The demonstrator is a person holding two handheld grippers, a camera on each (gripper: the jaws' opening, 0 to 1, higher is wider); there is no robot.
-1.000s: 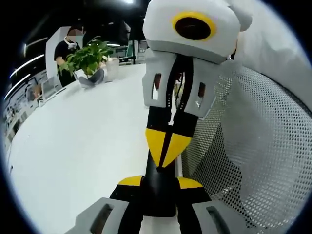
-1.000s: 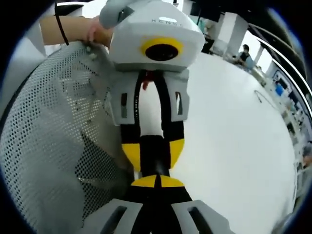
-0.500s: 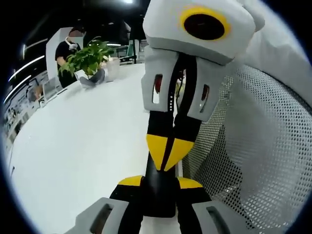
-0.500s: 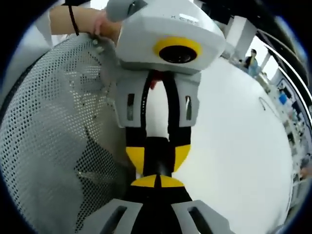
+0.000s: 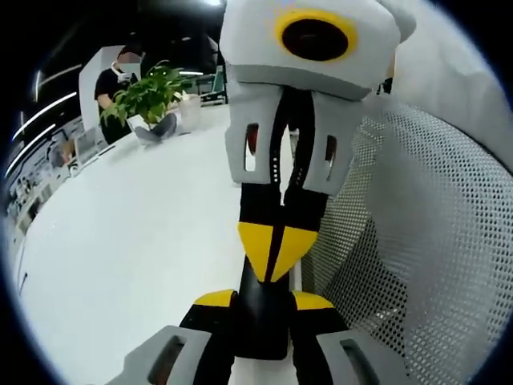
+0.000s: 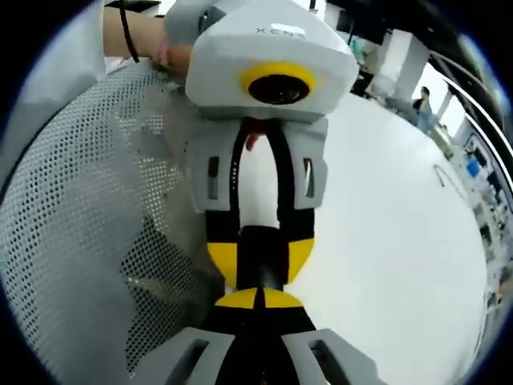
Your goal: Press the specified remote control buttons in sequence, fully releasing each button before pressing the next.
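Step in hand, as judged: a button press on the remote [image 5: 260, 325].

- Left gripper [image 5: 264, 301]: fingers clamped on the remote, a dark slab that runs forward between the yellow pads. It is held above the white tabletop [image 5: 136, 241], just beside a white mesh [image 5: 425, 265].
- Right gripper [image 6: 260, 298]: fingers together, yellow tips forming one blunt point. That point meets the far end of the remote, nose to nose with the left gripper. Touching or a hair apart: cannot tell.
- Buttons are hidden under the tips. Which one is aimed at, and whether it is down, cannot be read.
- Plant [image 5: 152, 92] stands at the far tabletop edge, well apart.

How to do it well (judgement):
1. Hold the left clamp firm and level, so the remote does not pivot under the push.
2. Push with the closed right tip square to the remote face; a slanted push risks sliding onto a neighbouring button.
3. Lift the tip fully clear before the next press.
4. Keep the remote in front of both cameras throughout.
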